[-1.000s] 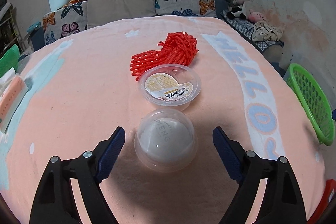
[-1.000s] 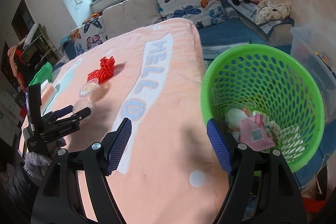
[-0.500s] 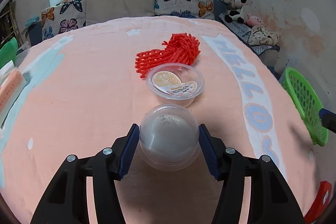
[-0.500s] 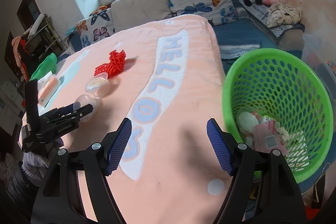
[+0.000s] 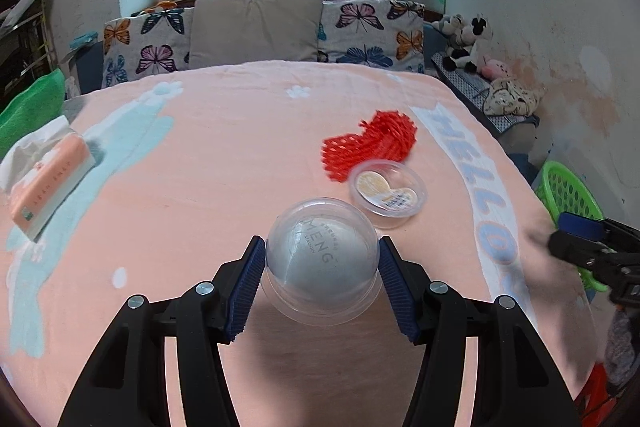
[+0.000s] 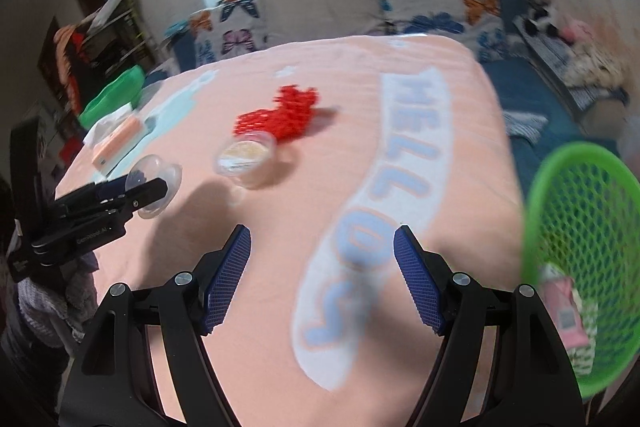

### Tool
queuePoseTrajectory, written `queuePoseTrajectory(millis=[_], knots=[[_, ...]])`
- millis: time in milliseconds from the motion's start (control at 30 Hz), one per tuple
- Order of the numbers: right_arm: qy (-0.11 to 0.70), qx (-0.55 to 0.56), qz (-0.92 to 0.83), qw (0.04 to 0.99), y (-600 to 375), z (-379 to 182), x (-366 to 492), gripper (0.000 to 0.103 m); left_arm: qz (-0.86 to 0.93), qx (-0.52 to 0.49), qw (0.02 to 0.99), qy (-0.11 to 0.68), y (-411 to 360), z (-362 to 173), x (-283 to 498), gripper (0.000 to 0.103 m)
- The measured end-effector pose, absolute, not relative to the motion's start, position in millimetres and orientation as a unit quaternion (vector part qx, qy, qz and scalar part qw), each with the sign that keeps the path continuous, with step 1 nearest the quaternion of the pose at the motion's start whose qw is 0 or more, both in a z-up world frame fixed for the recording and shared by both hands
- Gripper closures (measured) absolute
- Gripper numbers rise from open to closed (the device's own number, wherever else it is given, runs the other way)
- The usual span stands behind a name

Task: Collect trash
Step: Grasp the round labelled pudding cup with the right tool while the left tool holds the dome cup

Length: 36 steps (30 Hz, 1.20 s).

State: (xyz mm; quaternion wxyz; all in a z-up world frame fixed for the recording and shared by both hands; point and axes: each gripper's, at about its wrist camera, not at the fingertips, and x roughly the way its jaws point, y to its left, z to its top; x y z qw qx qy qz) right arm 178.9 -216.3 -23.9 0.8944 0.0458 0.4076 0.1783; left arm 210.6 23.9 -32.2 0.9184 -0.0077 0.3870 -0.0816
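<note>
**A:** So what's the setup? The surface is a worktop under a peach fleece blanket (image 5: 224,163), fuzzy nap, pale blue shapes and "HELLO" lettering down its right side. Behind it a couch with butterfly-print cushions (image 5: 372,31) and one plain beige one, green-framed window above, stuffed toys (image 5: 466,39) piled in the right corner against a stained wall.

**B:** And the trash? The left hand-held gripper (image 5: 322,269) has its ribbed blue pads pressed on both sides of a clear plastic dome cup (image 5: 322,251), smooth and round with "MENG" printed on it; in the right wrist view it looks lifted off the blanket. Just past it sits a shallow clear tub (image 5: 387,193) with a yellow label, touching a crumpled red foam net (image 5: 370,143). A tissue pack (image 5: 48,183) lies at the left edge.

**A:** The right hand-held gripper (image 6: 322,275)?

**B:** Spread wide, holding nothing, above the lettering. A green plastic mesh basket (image 6: 560,179) sits off the right edge with wrappers inside; that view's blurry.
</note>
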Motion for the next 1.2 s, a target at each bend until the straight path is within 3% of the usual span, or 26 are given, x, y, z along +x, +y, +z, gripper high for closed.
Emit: queuePoseTrajectory(millis=[333,933,1067,1200], knots=[[0.419,0.010,0.229,0.879,-152.4,-39.1,219.8,0.029,-0.072,-0.019,0.925,0.373,51.1,-15.3,206.7,0.047],[0.442,-0.010,0.233,0.866,-107.4,-74.3,276.0,0.029,-0.065,-0.043,0.919,0.386,73.4,-30.7,214.9,0.047],[0.441,0.001,0.234,0.867,-105.5,-76.4,283.9,0.037,-0.064,-0.046,0.917,0.391,73.1,-34.1,218.5,0.047],[0.436,-0.005,0.234,0.869,-105.4,-74.1,281.4,0.038,-0.065,-0.048,0.916,0.394,72.1,-36.7,219.8,0.047]])
